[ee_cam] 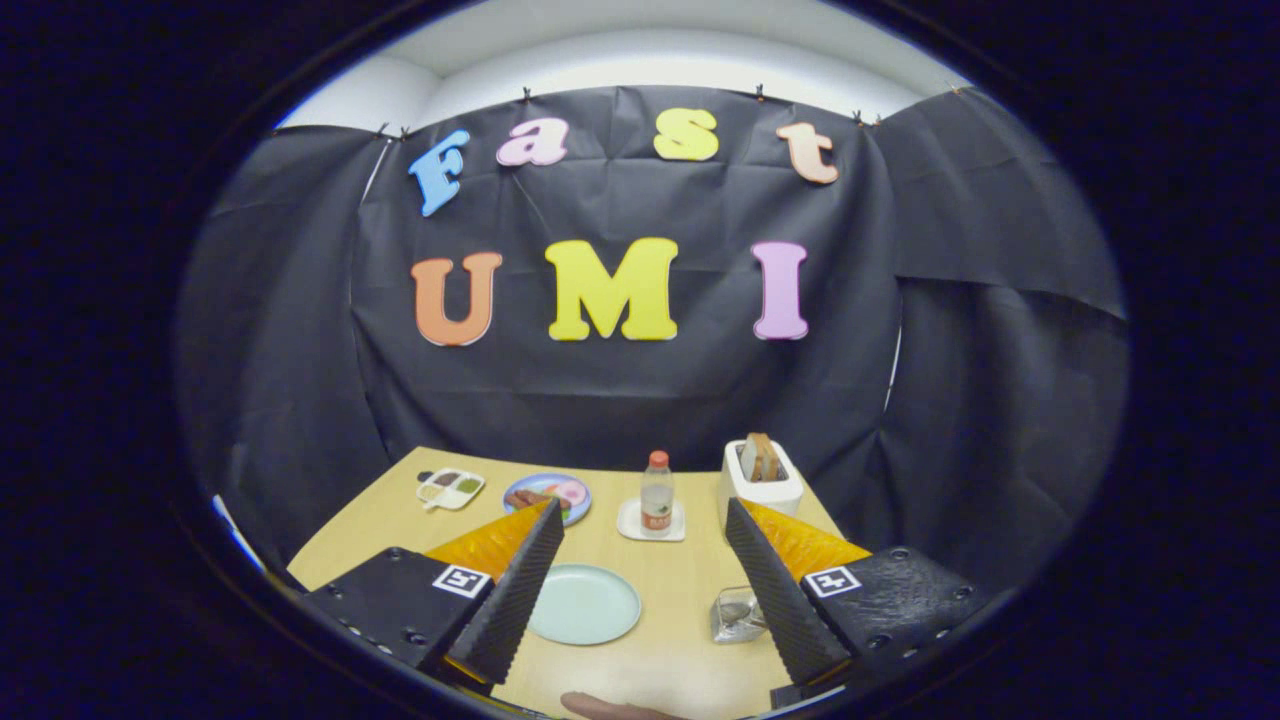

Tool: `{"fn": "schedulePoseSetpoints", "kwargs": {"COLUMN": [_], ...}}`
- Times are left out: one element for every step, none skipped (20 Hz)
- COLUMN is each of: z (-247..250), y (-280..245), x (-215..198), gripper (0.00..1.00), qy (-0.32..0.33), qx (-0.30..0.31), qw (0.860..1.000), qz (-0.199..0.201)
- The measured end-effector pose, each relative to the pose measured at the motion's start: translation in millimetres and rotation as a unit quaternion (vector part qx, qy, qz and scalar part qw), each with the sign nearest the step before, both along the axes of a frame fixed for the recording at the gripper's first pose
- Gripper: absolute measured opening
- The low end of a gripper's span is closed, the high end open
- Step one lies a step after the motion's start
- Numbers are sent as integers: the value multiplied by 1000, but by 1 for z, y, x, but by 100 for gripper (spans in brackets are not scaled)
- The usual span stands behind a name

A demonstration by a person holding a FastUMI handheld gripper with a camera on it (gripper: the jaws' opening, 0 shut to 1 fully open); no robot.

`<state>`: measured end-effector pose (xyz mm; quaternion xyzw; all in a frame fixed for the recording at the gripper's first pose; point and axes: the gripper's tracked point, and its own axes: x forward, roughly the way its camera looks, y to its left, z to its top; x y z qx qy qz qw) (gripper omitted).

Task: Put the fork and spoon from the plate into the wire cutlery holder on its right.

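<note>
My gripper [645,575] is held level above the table [690,660], fingers wide apart, nothing btwn them. Plate [584,604] just ahead, wire holder [738,615] by right finger.

The wooden table [690,590] bears a pale green plate [584,604], wire cutlery holder [737,614], bottle on a coaster [656,496], toaster [760,478], food plate [548,496] and compartment tray [451,488].
</note>
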<state>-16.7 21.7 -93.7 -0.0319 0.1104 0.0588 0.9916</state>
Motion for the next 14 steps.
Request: {"fn": "schedulePoseSetpoints", "kwargs": {"z": [9, 15, 20, 24, 29, 31, 31, 28, 29, 29, 30, 27, 26, 26], "y": [-3, -5, -4, -2, 1, 1, 0, 0, 0, -2, -4, -7, -7, -7], "x": [-3, -7, -12, -17, -23, -27, -29, -31, -33, -33, -31, -30, -30, -30], "gripper": [98, 98, 98, 98, 98, 98, 97, 96, 96, 96, 96, 96, 96, 96], "qy": [-18, -33, -43, -51, -58, -64, -65, -63, -62, -62, -63, -61, -59, -58], "qx": [-6, -10, -12, -11, -8, -3, 2, 9, 16, 20, 19, 16, 16, 17], "qw": [1000, 999, 999, 999, 998, 998, 998, 998, 998, 998, 998, 998, 998, 998], "qz": [-4, -7, -7, -4, 2, 4, 3, 3, 4, 5, 1, -1, 0, -1]}}
